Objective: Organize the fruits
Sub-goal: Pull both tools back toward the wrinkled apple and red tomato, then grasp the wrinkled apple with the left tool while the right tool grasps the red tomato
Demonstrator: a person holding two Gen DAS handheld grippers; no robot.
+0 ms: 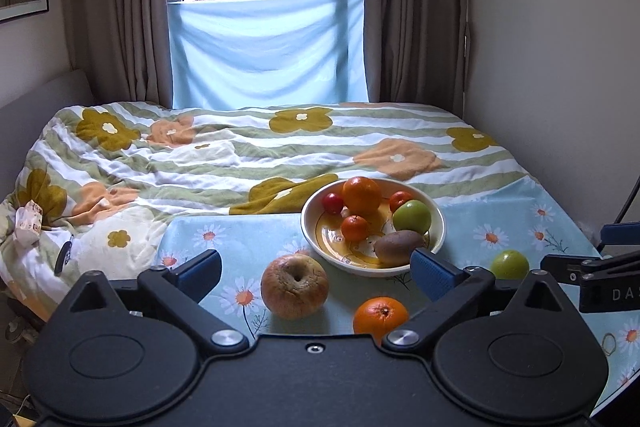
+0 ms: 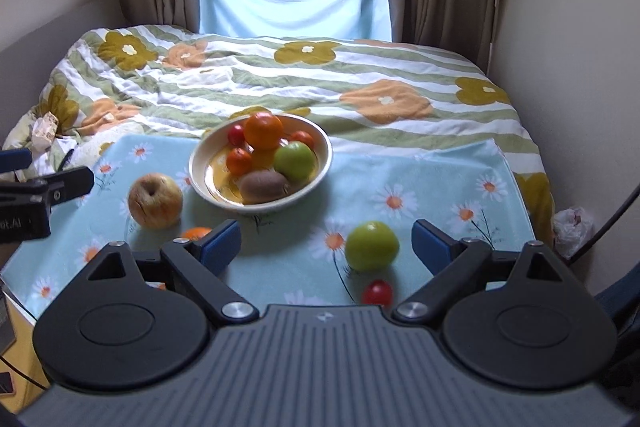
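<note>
A cream bowl (image 1: 436, 233) (image 2: 320, 163) on the daisy cloth holds an orange (image 1: 362, 195), small mandarins, a red tomato, a green apple (image 1: 413, 216) and a kiwi (image 1: 399, 246). Loose on the cloth lie a wrinkled yellow apple (image 1: 295, 286) (image 2: 155, 201), an orange (image 1: 381, 315) (image 2: 197, 233), a green apple (image 1: 509, 265) (image 2: 372, 246) and a small red tomato (image 2: 377, 291). My left gripper (image 1: 316, 271) is open and empty, with the yellow apple between its fingers ahead. My right gripper (image 2: 326, 245) is open and empty, the loose green apple between its fingers.
The daisy cloth (image 1: 248, 239) (image 2: 440, 195) lies at the foot of a bed with a flowered duvet (image 1: 240, 155). A wall runs along the right. A white plastic bag (image 2: 572, 227) lies beside the bed. Curtains and a window stand at the far end.
</note>
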